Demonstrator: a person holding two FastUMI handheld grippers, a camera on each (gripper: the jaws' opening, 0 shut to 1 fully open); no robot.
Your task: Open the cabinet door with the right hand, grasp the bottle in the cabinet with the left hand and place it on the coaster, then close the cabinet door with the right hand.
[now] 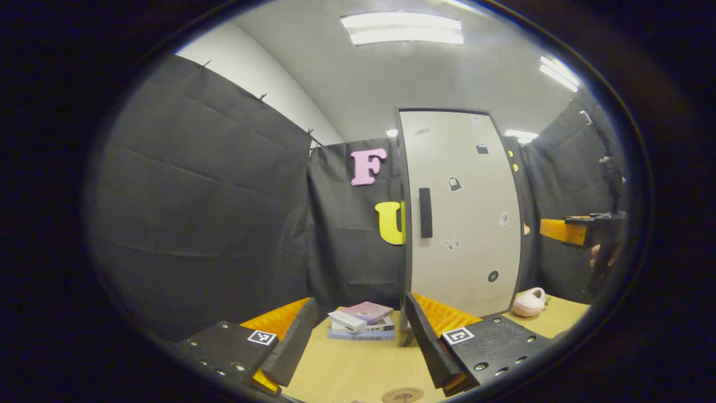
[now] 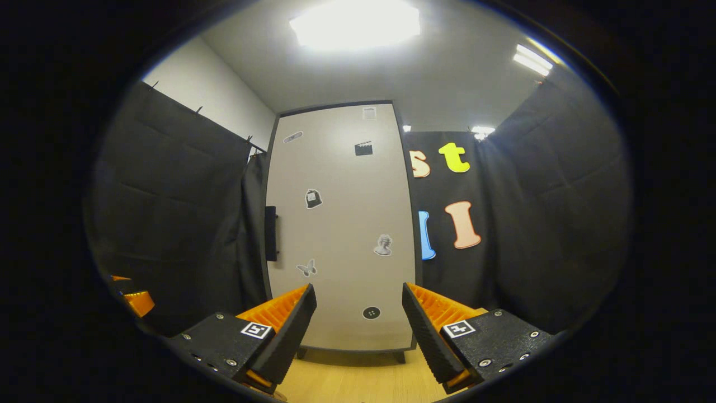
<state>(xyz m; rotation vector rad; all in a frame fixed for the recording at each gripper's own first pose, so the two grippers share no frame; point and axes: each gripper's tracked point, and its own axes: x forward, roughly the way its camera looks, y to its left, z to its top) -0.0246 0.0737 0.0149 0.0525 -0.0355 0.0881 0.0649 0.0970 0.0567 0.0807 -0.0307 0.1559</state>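
A tall pale cabinet (image 1: pixel 464 212) with stickers stands on the wooden table, its door shut and a dark vertical handle (image 1: pixel 425 212) near its left edge. My left gripper (image 1: pixel 358 341) is open, low over the table, well short of the cabinet. A round brown coaster (image 1: pixel 403 395) lies at the table's near edge between its fingers. In the right gripper view the cabinet door (image 2: pixel 341 224) faces me, handle (image 2: pixel 271 233) on its left side. My right gripper (image 2: pixel 358 330) is open and empty in front of the door. The right gripper (image 1: pixel 582 230) also shows far right, held by a hand. The bottle is hidden.
A small stack of books (image 1: pixel 362 322) lies on the table (image 1: pixel 347 369) left of the cabinet's foot. A pink cup-like object (image 1: pixel 530 302) lies on its side right of the cabinet. Black cloth walls close in on the sides and behind.
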